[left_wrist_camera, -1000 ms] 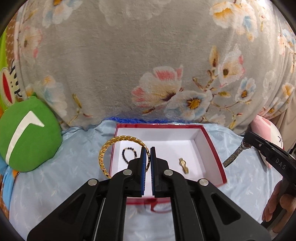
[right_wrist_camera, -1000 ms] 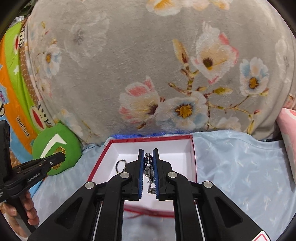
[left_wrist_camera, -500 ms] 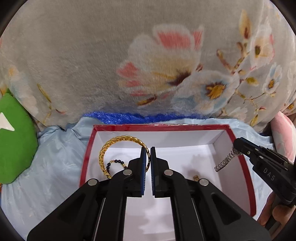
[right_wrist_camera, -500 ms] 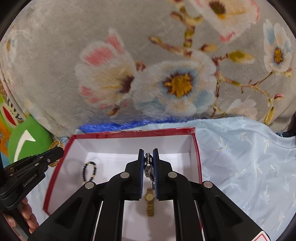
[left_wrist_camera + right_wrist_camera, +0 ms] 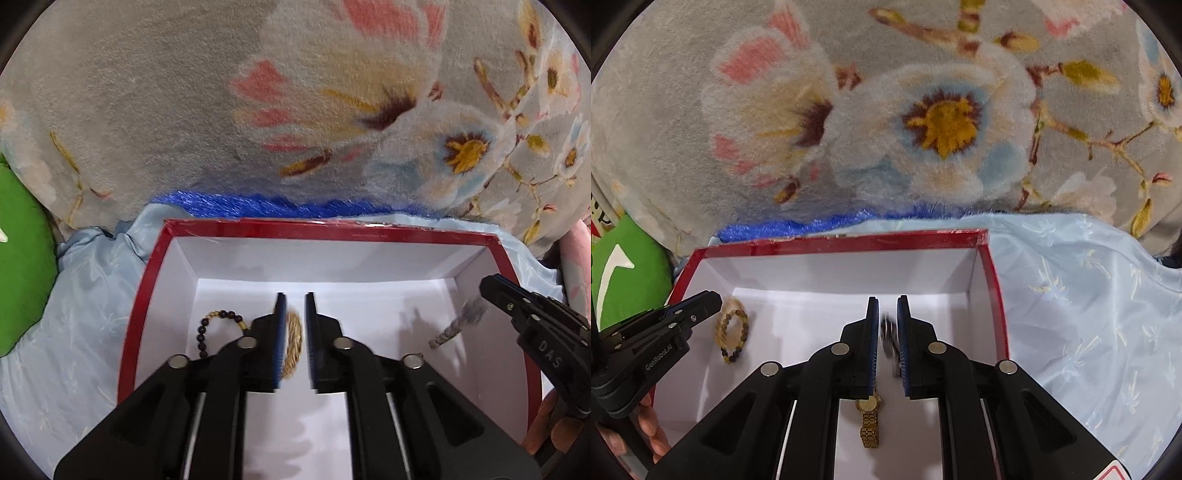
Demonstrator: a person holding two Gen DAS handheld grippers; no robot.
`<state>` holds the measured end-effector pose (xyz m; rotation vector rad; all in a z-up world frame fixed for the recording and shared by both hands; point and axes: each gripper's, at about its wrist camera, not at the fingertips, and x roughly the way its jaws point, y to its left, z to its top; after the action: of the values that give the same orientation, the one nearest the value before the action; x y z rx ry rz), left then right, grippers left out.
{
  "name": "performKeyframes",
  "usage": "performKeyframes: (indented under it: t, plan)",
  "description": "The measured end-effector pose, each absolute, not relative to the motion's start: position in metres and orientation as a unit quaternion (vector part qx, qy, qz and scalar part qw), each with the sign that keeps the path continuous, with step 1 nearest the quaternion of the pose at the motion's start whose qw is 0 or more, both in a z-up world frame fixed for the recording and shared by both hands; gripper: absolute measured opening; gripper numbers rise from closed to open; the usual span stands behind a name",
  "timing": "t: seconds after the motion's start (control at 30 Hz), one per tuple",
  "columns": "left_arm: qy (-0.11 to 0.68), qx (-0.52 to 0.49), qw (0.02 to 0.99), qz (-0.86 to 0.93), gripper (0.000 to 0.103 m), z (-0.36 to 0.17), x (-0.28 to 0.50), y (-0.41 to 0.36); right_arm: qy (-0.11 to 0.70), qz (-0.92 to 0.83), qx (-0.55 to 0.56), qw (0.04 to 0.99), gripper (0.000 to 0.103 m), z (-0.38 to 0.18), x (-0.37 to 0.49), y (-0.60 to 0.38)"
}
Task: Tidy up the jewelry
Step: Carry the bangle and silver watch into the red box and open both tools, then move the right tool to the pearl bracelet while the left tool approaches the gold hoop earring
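A red box (image 5: 332, 230) with a white inside sits on light blue cloth; it also shows in the right wrist view (image 5: 849, 242). My left gripper (image 5: 293, 332) is open inside the box, and the gold chain bracelet (image 5: 293, 341) drops blurred between its jaws. A dark bead bracelet (image 5: 210, 332) lies beside it, also seen from the right (image 5: 733, 334). My right gripper (image 5: 886, 332) is open over the box, and the silver watch (image 5: 891, 341) falls blurred between its jaws; it also shows in the left wrist view (image 5: 456, 328). A gold watch (image 5: 868, 419) lies on the box floor.
A grey floral plush blanket (image 5: 295, 110) rises right behind the box. A green cushion (image 5: 22, 277) lies at the left. Light blue cloth (image 5: 1089, 314) spreads to the right of the box. A hand (image 5: 650, 424) holds the left gripper.
Both grippers moved forward and down into the box and opened. The gold chain bracelet and the silver watch were let go and are dropping.
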<state>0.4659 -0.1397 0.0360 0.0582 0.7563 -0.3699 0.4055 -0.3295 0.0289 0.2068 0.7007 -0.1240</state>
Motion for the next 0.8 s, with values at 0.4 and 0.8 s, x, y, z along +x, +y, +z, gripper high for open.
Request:
performKeyframes:
  t: [0.4, 0.8]
  plan:
    - [0.318, 0.016, 0.934, -0.163, 0.064, 0.076, 0.419, -0.105, 0.292, -0.032, 0.124, 0.948, 0.036, 0.07, 0.342, -0.321]
    - [0.332, 0.021, 0.934, -0.134, 0.074, 0.053, 0.284, -0.005, 0.33, 0.029, 0.111, 0.937, 0.042, 0.027, 0.189, -0.279]
